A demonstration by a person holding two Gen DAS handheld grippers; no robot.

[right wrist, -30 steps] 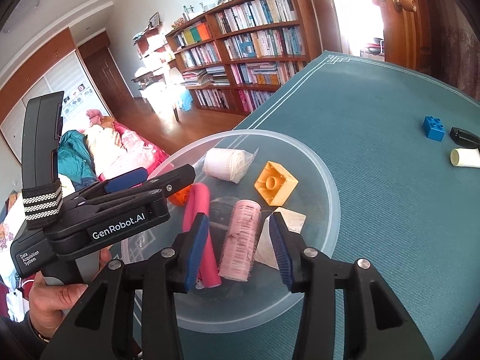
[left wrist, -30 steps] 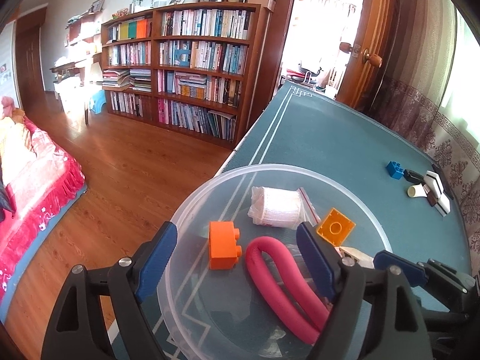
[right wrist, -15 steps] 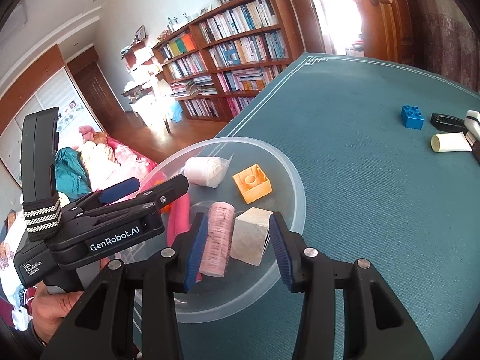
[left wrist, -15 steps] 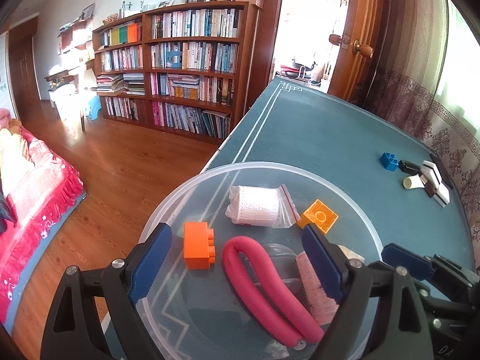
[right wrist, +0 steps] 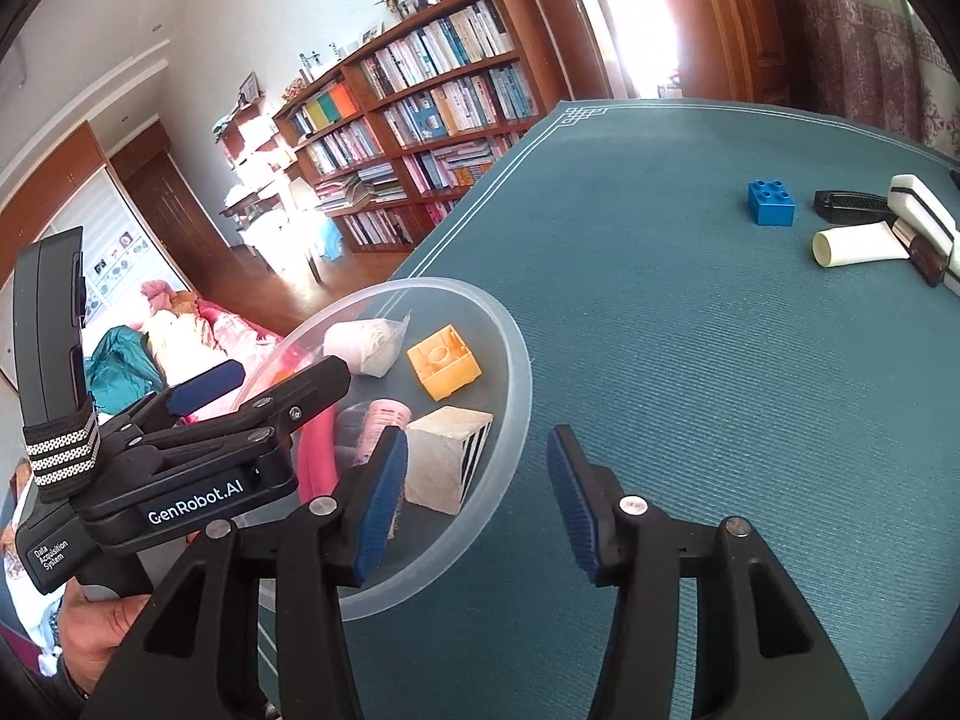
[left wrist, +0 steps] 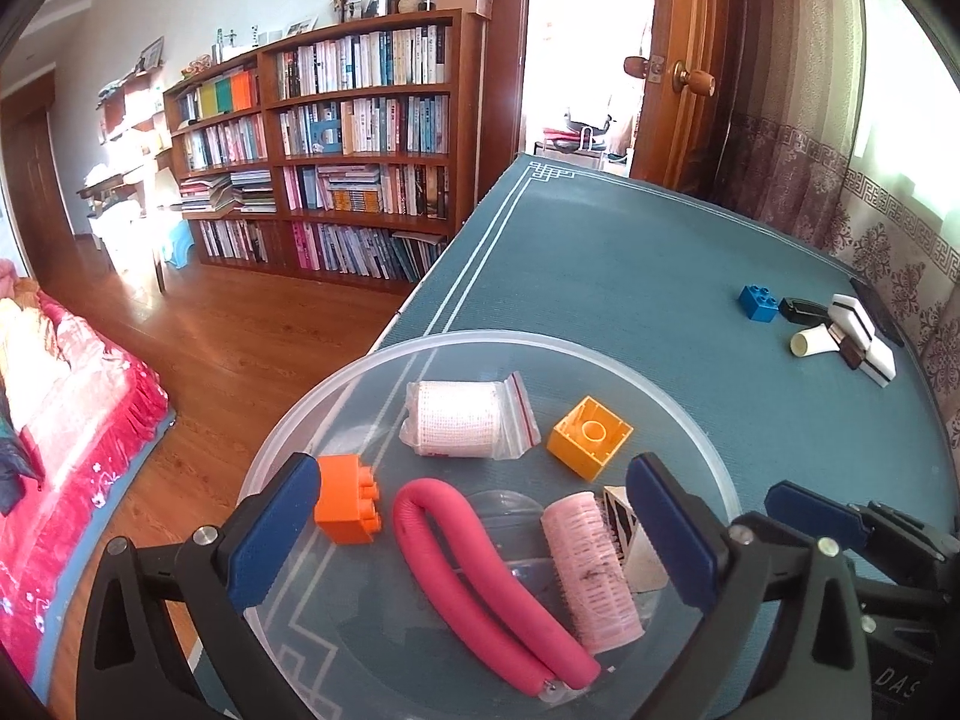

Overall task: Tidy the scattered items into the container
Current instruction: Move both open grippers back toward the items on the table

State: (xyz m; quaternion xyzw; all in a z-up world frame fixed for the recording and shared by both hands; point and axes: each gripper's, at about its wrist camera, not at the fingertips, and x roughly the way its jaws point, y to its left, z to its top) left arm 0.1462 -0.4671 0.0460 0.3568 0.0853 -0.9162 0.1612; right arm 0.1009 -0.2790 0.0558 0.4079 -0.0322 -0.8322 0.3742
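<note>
A shallow round bowl of clear plastic (left wrist: pixel 714 462) is seen at the near edge of a teal cloth-covered table (right wrist: pixel 690 360), and several things already lie in it: an orange toy brick (left wrist: pixel 348 507), a bent pink foam roller (left wrist: pixel 480 570), a pale pink bristled hair curler (left wrist: pixel 591 567), a yellow hollow brick (left wrist: pixel 591 435), a bagged white gauze roll (left wrist: pixel 462 420) and a pale wedge-shaped block with black stripes (right wrist: pixel 447 459). Well apart, near the far right edge, the items yet to be tidied are grouped: a blue studded plastic brick (right wrist: pixel 771 203), a black ribbed clip (right wrist: pixel 849 205), a short cream tube (right wrist: pixel 858 246) and a white bar with a dark band (right wrist: pixel 921 213). The left gripper (left wrist: pixel 471 531) is held over the bowl with its jaws spread wide and nothing between them; the right gripper (right wrist: pixel 474 501) is likewise spread and empty, just past the bowl's rim. The blue brick is judged light, rigid and smooth-sided, best taken across two opposite flat walls below the studs, which face upward. The cream tube is judged light and prone to rolling; its long axis lies roughly left to right in the right wrist view, open end to the left, so a grip across its middle is advised. Whether the tube touches the white bar cannot be told with certainty.
</note>
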